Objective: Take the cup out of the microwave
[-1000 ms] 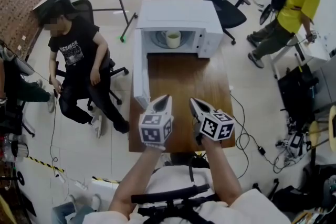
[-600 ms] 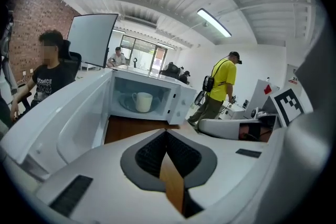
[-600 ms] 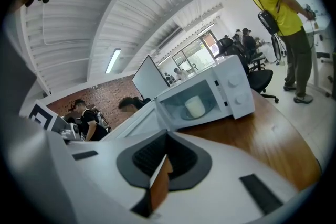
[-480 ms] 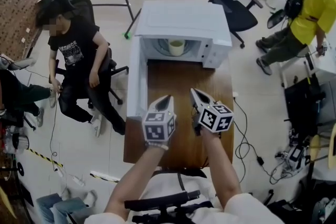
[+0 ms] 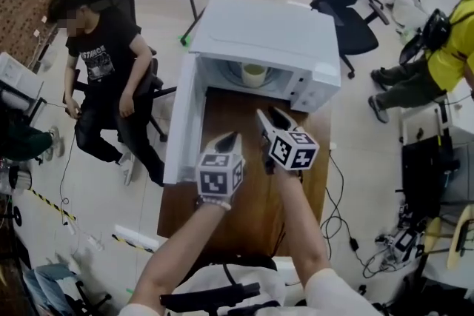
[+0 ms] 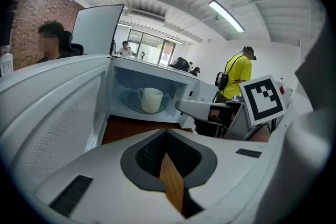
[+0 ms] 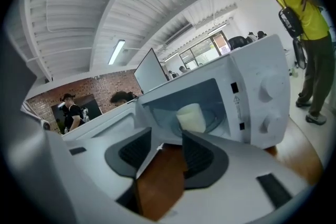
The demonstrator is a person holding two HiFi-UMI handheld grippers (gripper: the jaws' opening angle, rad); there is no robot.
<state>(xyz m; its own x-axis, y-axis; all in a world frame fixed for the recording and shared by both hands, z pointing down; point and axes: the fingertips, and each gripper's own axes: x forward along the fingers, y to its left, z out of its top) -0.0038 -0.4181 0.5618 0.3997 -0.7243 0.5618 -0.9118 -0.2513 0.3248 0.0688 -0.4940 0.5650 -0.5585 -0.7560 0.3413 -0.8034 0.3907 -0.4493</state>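
Observation:
A white microwave (image 5: 274,33) stands at the far end of a wooden table (image 5: 248,196), its door (image 5: 180,122) swung open to the left. Inside, a cream cup (image 5: 253,74) sits upright on the glass turntable; it also shows in the left gripper view (image 6: 151,99) and the right gripper view (image 7: 192,117). My right gripper (image 5: 270,115) is just short of the microwave's opening; its jaws are opening and nothing is between them (image 7: 167,139). My left gripper (image 5: 231,137) hangs back and to the left over the table, tips together and empty (image 6: 166,132).
A seated person in black (image 5: 100,55) is on an office chair left of the table, close to the open door. A person in yellow (image 5: 452,48) stands at the right. Cables (image 5: 348,226) lie on the floor right of the table.
Both grippers have moved forward over the table toward the microwave, the right one further. The right gripper's jaws have parted from shut.

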